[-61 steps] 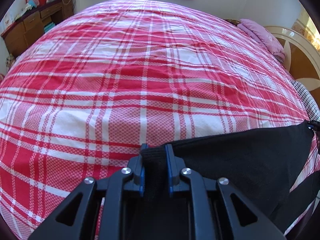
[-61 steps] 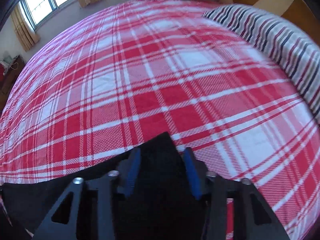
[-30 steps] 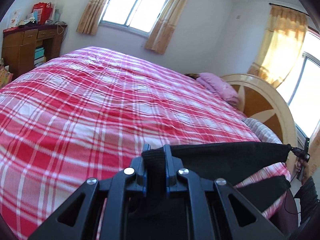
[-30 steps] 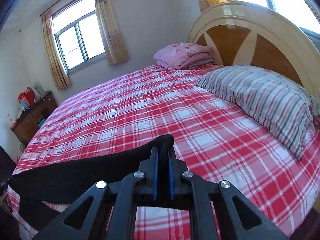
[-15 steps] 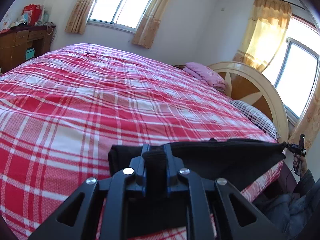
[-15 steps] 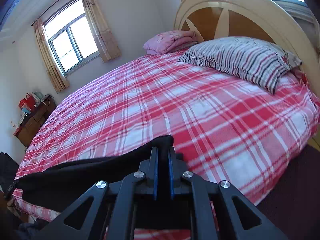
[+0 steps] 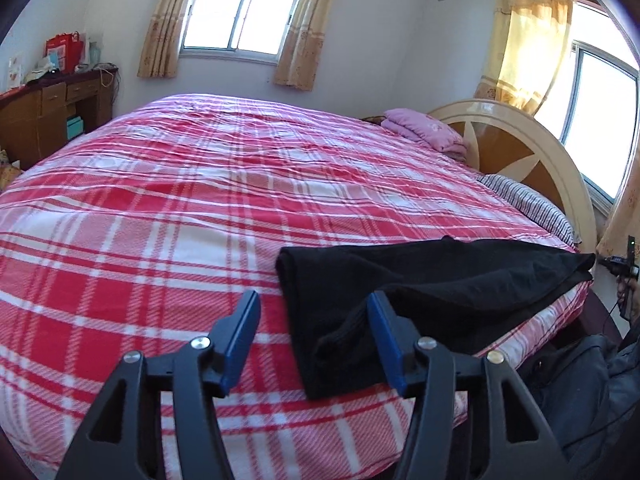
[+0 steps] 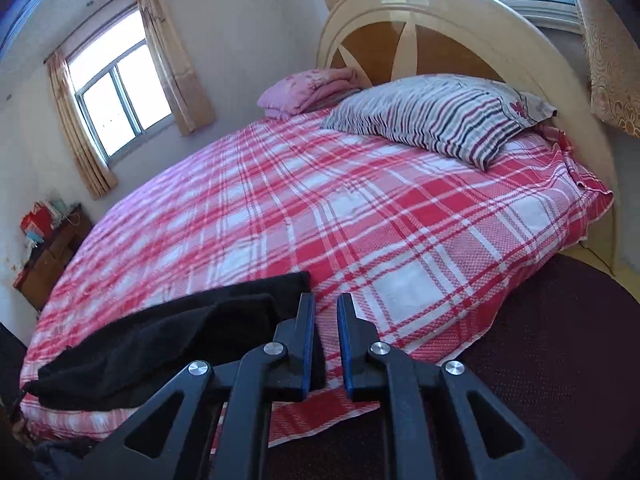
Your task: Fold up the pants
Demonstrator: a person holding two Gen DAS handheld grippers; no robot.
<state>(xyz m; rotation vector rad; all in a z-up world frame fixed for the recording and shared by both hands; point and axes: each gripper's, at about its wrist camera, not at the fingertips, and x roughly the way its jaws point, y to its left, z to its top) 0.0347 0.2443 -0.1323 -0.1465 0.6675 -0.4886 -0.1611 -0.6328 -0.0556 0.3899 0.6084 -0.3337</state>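
The black pants (image 7: 420,280) lie folded in a long strip along the near edge of the red plaid bed (image 7: 200,200). My left gripper (image 7: 316,336) is open and empty, its jaws wide apart just above the pants' left end. In the right wrist view the pants (image 8: 160,336) lie to the left of my right gripper (image 8: 325,336). That gripper holds nothing, its jaws a narrow gap apart, beside the pants' right end.
A striped pillow (image 8: 440,116) and a folded pink blanket (image 8: 308,88) lie by the arched headboard (image 8: 440,40). A wooden desk (image 7: 52,108) stands at the far left wall. A dark mat (image 8: 540,360) covers the floor beside the bed.
Both grippers held the pants' edge, carried it toward the bed's near edge, laid it down folded and let go. The left jaws opened wide; the right jaws opened slightly.
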